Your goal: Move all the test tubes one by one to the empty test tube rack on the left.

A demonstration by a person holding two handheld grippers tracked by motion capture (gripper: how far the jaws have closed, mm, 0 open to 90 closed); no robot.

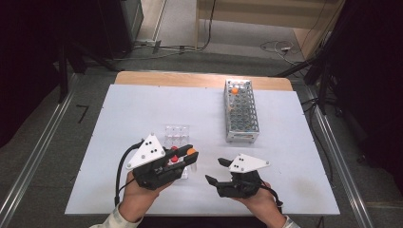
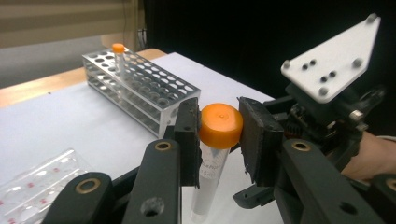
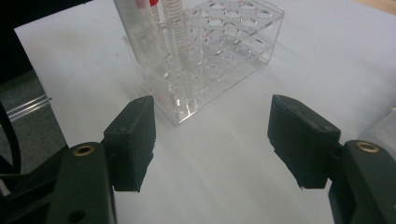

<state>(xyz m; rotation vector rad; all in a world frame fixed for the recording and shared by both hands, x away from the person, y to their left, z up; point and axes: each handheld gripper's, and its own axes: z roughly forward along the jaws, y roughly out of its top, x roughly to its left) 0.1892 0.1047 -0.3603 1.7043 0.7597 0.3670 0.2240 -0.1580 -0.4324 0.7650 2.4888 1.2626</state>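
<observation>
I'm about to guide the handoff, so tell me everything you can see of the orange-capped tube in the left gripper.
The orange-capped tube is a clear, plastic-looking tube with a round orange screw cap and faint printed markings on its wall. It hangs upright, its cap clamped between the two black pads of the left gripper, one pad on each side. Its lower end sits above the white table; whether it touches is unclear. In the high view it is near the clear rack. Its contents cannot be told.

The red-capped tubes (image 3: 144,28) are cut off by the top edge. Print on the orange-capped tube (image 2: 211,163) is too blurred to read, its bottom cropped.
</observation>
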